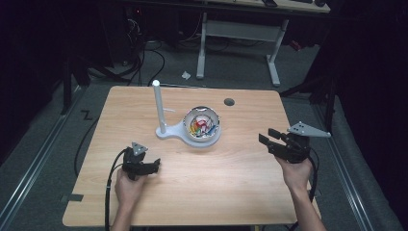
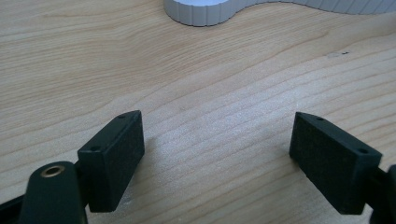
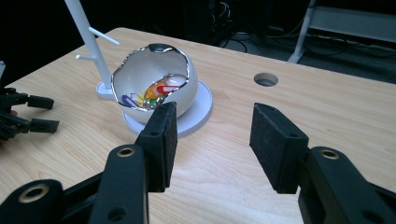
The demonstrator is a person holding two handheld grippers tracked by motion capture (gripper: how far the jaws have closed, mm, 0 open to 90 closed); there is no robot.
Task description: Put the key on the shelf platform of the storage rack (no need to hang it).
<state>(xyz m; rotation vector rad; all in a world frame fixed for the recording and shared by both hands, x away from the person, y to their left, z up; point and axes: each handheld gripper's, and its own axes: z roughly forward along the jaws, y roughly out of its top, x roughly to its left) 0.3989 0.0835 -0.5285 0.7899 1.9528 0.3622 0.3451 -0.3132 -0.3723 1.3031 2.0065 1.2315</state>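
The left gripper (image 1: 155, 165) is held low at the near left, close over the wood, and its jaws are spread wide with nothing between them. The left hand (image 1: 129, 186) is wrapped around it from behind. The right gripper (image 1: 267, 136) is held up at the right by the right hand (image 1: 296, 173), pointed left. Its jaws are parted, and nothing is gripped.

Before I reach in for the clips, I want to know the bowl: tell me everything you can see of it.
The bowl is white, glossy like ceramic, shaped like a cracked eggshell with a jagged rim edged in silver. It sits upright on the round end of a white stand near the middle of the table, beside the stand's upright post. Inside lie coloured paper clips. Neither pair of tongs touches it.
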